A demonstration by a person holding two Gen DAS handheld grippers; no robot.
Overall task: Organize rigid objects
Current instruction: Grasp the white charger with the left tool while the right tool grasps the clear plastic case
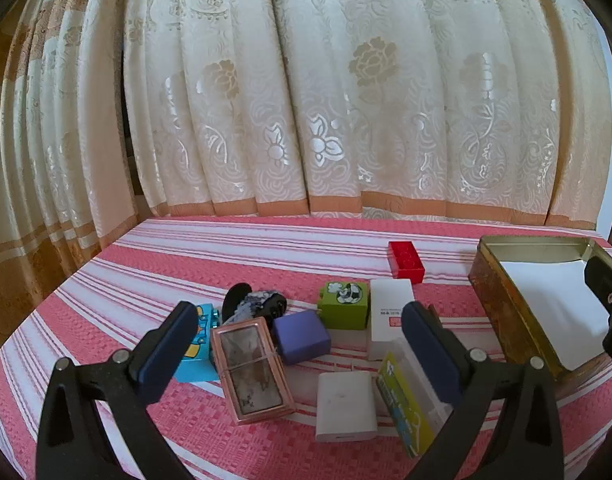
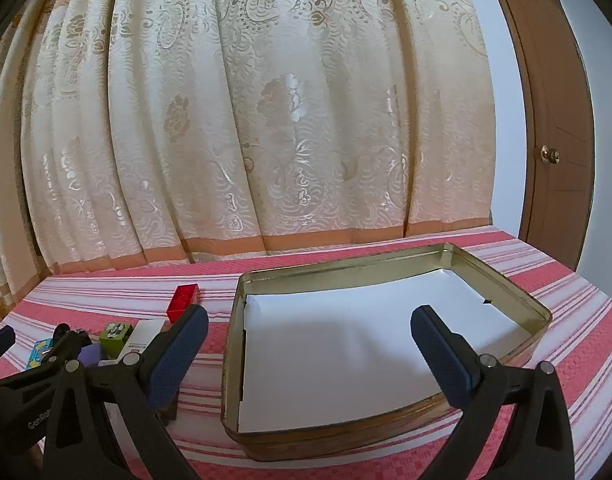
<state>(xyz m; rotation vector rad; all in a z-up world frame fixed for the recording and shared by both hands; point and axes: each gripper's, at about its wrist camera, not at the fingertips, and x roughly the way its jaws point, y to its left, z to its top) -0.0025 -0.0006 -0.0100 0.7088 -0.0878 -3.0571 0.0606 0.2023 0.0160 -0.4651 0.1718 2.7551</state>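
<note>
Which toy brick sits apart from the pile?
The red brick, alone near the curtain; the green brick and blue brick sit in the cluster.

The light blue toy block with yellow shapes (image 1: 194,344) is partly hidden behind a dark finger pad (image 1: 166,354). The black and grey lumpy thing (image 1: 252,304) is too blurry to name.
</note>
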